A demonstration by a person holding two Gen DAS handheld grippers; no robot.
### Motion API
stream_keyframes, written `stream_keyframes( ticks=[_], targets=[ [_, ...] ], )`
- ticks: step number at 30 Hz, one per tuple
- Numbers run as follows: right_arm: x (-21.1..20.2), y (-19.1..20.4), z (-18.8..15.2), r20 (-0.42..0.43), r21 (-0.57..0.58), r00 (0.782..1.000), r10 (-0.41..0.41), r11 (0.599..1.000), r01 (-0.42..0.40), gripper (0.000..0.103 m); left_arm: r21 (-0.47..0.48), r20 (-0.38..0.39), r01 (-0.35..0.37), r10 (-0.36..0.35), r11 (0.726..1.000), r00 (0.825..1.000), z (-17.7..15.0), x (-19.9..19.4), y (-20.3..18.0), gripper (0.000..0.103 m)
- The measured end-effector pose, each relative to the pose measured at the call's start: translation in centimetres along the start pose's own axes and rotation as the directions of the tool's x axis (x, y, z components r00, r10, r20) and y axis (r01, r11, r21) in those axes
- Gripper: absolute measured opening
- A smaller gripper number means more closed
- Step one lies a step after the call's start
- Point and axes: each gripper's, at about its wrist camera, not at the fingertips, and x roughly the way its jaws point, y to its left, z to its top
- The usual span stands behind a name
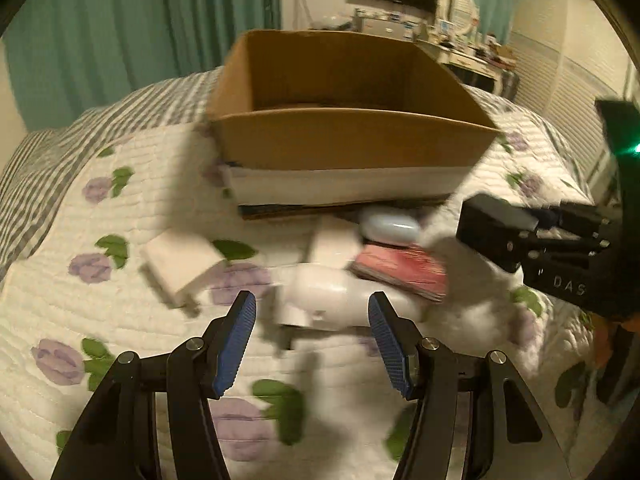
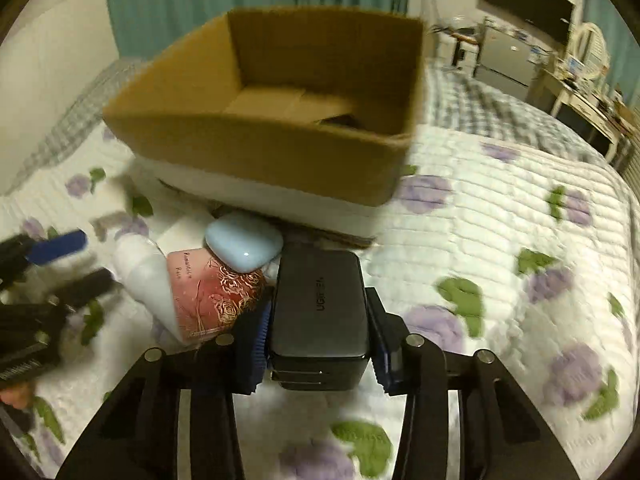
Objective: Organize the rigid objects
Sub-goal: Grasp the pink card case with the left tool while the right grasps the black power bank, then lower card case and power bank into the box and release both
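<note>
Gripping the dark charger squarely is the point here: the right tool has its blue pads pressed on both long sides, the charger lying on the bed just before the cardboard box. I judge the lift should go straight up, clear of the blue case and the pink box close by on its left, then over the near wall. The left tool hangs open above the white bottle, gripping nothing; centre it before closing.
</note>
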Motion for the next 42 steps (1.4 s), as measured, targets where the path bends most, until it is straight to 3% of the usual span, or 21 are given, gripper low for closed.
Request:
stream_keyframes(
  ticks=[2, 8, 11, 16, 20, 25, 28, 30, 32, 36, 42],
  targets=[
    [-1.5, -0.3, -0.4, 0.031, -0.002, 0.998, -0.050, 0.999, 0.050, 0.042, 0.028, -0.008, 0.047, -0.047, 0.998, 0.999, 0.2, 0.1, -1.5, 0.061],
    [-2.9, -1.5, -0.6, 0.055, 0.055, 0.998, -0.018, 0.998, 0.015, 0.042, 0.128, -0.041, 0.080, -0.076, 0.988, 0.996, 0.4, 1.6, -4.9, 0.061],
    [-2.7, -2.1, -0.5, 0.060, 0.077, 0.998, 0.007, 0.997, -0.012, 0.042, 0.195, -0.087, 0.081, -0.065, 0.978, 0.994, -0.2, 2.7, -6.3, 0.061],
    [-3.1, -3.5, -0.4, 0.057, 0.141, 0.996, 0.067, 0.987, -0.074, 0.042, 0.275, -0.069, 0.038, -0.019, 0.961, 0.997, 0.1, 3.0, -7.3, 0.061],
    [-3.7, -4.1, -0.3, 0.073, 0.171, 0.993, 0.097, 0.979, -0.108, 0.042, 0.377, -0.048, -0.035, 0.057, 0.925, 0.997, 0.8, 4.4, -8.2, 0.061],
    [-3.8, -4.5, -0.5, 0.070, 0.185, 0.992, 0.108, 0.975, -0.119, 0.042, 0.511, 0.001, -0.095, 0.110, 0.854, 0.994, 0.6, 5.6, -10.0, 0.061],
    [-4.0, -4.5, -0.5, 0.073, 0.191, 0.991, 0.110, 0.974, -0.122, 0.042, 0.503, -0.007, -0.074, 0.090, 0.861, 0.996, 1.3, 6.1, -9.8, 0.059],
    [-4.1, -4.6, -0.6, 0.077, 0.192, 0.991, 0.108, 0.974, -0.121, 0.042, 0.470, -0.024, -0.031, 0.048, 0.882, 0.999, 2.0, 5.5, -9.2, 0.038],
    [-4.1, -4.6, -0.6, 0.078, 0.193, 0.991, 0.107, 0.974, -0.120, 0.042, 0.420, -0.009, -0.038, 0.046, 0.907, 0.999, 3.1, 4.4, -8.6, 0.019],
    [-4.2, -4.5, -0.6, 0.077, 0.186, 0.992, 0.102, 0.976, -0.115, 0.042, 0.325, 0.015, -0.038, 0.035, 0.945, 0.999, 4.6, 2.7, -6.1, 0.016],
    [-3.7, -4.2, -0.6, 0.062, 0.176, 0.994, 0.088, 0.979, -0.098, 0.042, 0.319, 0.009, -0.031, 0.029, 0.947, 1.000, 3.3, 3.8, -6.0, 0.012]
  ],
)
